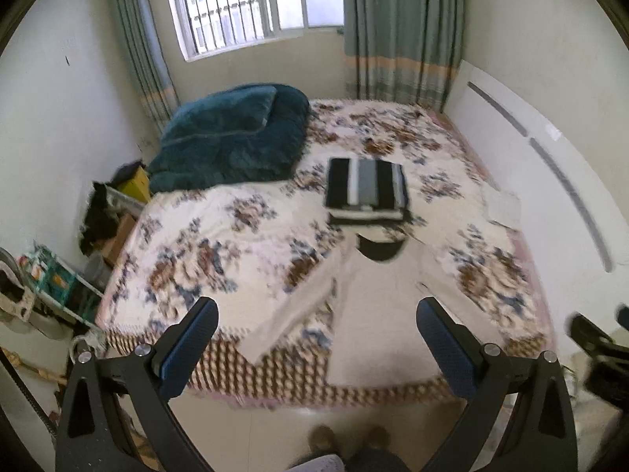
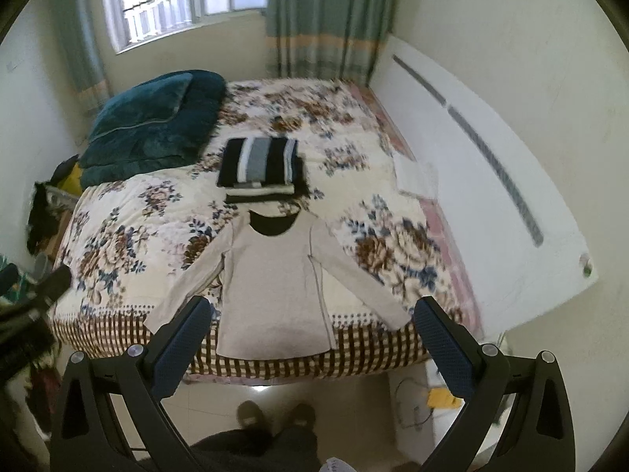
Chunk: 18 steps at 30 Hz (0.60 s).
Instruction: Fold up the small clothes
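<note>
A beige long-sleeved top [image 2: 271, 287] [image 1: 373, 310] lies flat, face up, on the near part of the bed, sleeves spread, its hem over the bed's front edge. Its dark neckline points to a stack of folded striped black, grey and white clothes [image 2: 257, 165] [image 1: 365, 188] further back. My left gripper [image 1: 316, 344] is open and hovers above the top's lower half, holding nothing. My right gripper [image 2: 308, 340] is open too, above the hem, also empty. The right gripper's black body shows at the right edge [image 1: 601, 354] of the left wrist view.
The bed [image 2: 129, 212] has a floral cover with a checked border. A dark teal quilt [image 2: 149, 122] is piled at its back left. A white headboard [image 2: 471, 181] runs along the right. Clutter [image 1: 47, 287] stands by the left wall. The person's shoes [image 2: 275, 413] show on the tiled floor.
</note>
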Available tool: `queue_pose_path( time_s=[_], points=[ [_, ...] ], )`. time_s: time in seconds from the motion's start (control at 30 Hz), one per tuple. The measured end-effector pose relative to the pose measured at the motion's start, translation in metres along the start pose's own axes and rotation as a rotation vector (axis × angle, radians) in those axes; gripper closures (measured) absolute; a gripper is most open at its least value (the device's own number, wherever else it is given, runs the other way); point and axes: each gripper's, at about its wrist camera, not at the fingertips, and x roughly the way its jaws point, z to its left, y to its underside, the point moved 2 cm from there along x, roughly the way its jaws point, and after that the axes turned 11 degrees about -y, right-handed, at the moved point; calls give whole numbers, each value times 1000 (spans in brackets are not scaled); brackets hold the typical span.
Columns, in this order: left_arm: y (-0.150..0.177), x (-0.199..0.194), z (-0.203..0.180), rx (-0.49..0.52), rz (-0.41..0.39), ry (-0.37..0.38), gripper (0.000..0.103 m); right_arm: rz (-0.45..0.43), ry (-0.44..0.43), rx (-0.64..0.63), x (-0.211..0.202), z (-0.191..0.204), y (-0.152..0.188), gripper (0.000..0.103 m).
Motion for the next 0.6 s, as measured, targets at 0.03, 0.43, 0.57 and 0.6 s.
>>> queue_pose_path(
  time_s=[0.03,0.43,0.57,0.6],
  points=[
    [-1,11,-3,0,-8,-10,0,7,13,45,15,-13,0,0],
    [47,259,-105,98,207,-191,0,195,122,630,272,-270,86,29],
    [77,332,-127,99,319,-227,0,257,75,862,381,-355,132,29],
    [88,356,-133,92,358,-232,0,265,85,890,399,-367,140,29]
  ],
)
